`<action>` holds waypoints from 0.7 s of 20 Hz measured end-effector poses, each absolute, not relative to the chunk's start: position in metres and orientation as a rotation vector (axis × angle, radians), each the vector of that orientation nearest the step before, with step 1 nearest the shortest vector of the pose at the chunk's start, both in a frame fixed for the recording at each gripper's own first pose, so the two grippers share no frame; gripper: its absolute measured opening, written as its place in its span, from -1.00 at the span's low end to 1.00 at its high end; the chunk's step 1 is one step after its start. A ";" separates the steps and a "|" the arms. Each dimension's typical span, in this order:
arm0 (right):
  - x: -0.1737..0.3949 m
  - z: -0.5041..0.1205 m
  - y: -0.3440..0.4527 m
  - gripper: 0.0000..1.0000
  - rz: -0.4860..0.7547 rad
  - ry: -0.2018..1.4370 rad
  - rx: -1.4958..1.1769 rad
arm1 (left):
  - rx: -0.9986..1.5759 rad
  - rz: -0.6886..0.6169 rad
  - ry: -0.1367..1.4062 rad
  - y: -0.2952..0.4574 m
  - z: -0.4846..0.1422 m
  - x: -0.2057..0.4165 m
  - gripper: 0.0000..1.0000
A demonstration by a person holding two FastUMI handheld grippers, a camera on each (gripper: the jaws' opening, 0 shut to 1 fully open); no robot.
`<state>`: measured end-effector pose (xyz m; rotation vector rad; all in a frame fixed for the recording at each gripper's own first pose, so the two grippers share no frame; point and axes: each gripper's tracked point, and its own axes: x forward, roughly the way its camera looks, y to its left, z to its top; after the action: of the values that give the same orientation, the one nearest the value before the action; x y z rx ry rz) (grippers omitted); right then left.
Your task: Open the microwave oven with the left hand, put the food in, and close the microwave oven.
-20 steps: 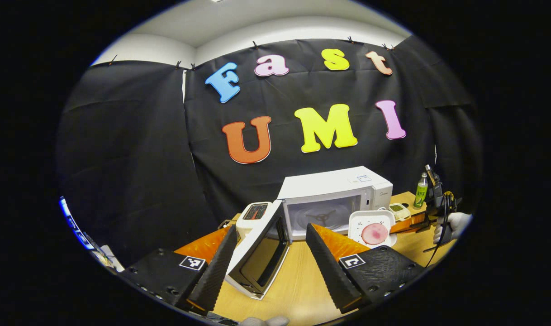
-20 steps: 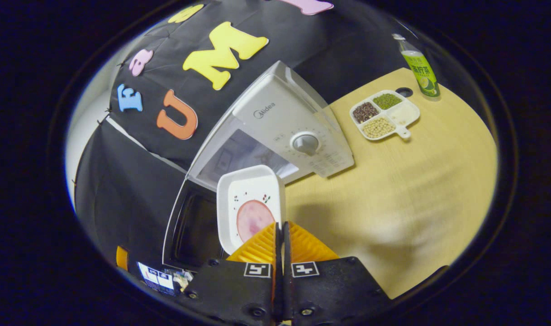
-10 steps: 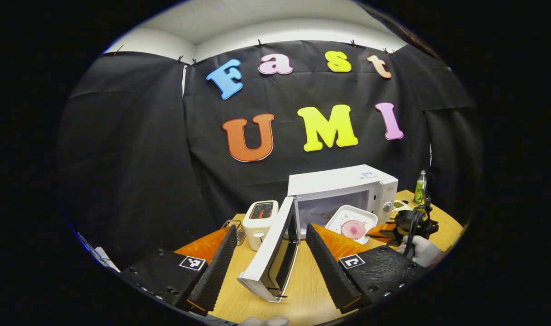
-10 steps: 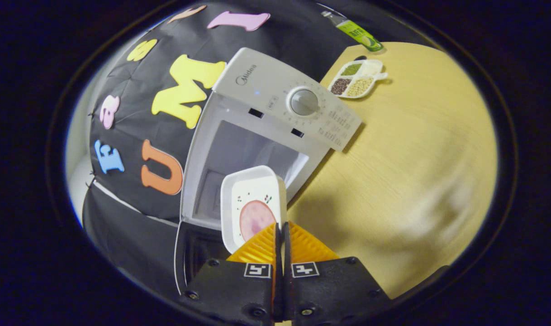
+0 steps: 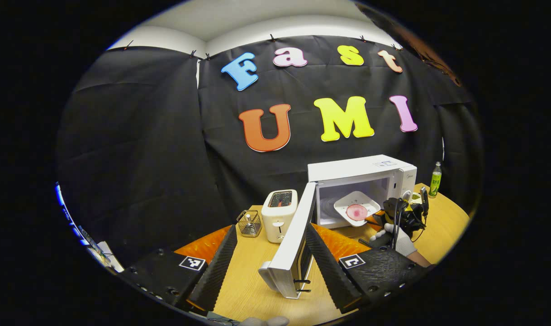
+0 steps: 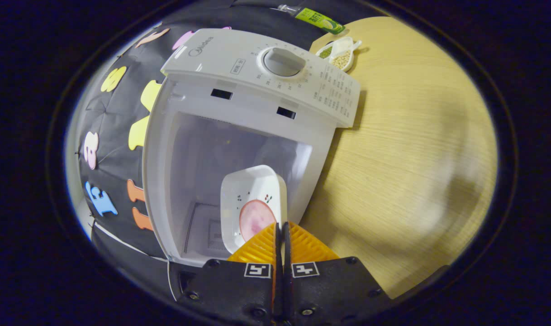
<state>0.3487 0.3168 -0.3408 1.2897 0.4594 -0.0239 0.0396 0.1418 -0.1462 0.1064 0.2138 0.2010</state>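
Observation:
The white microwave [image 5: 361, 174] stands on the wooden table with its door [image 5: 293, 240] swung wide. My left gripper [image 5: 271, 233] is open, and the door's free edge stands between its spread fingers. A white plate [image 6: 253, 194] carrying a pink slice of food [image 6: 256, 219] is held tilted at the mouth of the cavity [image 6: 221, 149]. My right gripper [image 6: 282, 225] is shut on the plate's near rim. In the left gripper view the plate [image 5: 356, 207] sits partly inside the oven, with the right gripper [image 5: 400, 213] in a gloved hand behind it.
A white toaster [image 5: 280, 213] and a small wire basket [image 5: 249, 222] stand left of the microwave. A divided tray of beans [image 6: 341, 52] and a green bottle [image 6: 318, 18] sit beyond the control panel's dial [image 6: 282, 61]. Bare tabletop [image 6: 415, 158] spreads to the right.
The right gripper has carried the plate from in front of the microwave into its opening. The door stands wider open, and the left gripper stays open by it.

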 end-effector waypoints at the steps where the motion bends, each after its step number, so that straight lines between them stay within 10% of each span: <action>1: 0.358 -0.341 0.319 -0.92 -0.035 0.448 1.290 | 0.106 0.212 0.218 0.148 -0.148 0.040 0.83; 14: 0.419 -0.337 0.329 -0.72 -0.015 0.358 1.276 | 0.096 0.266 0.233 0.169 -0.168 0.037 0.83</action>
<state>0.4191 0.3294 -0.3370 1.2762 0.3583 -0.0149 0.0366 0.1691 -0.1678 0.0964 0.2326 0.2659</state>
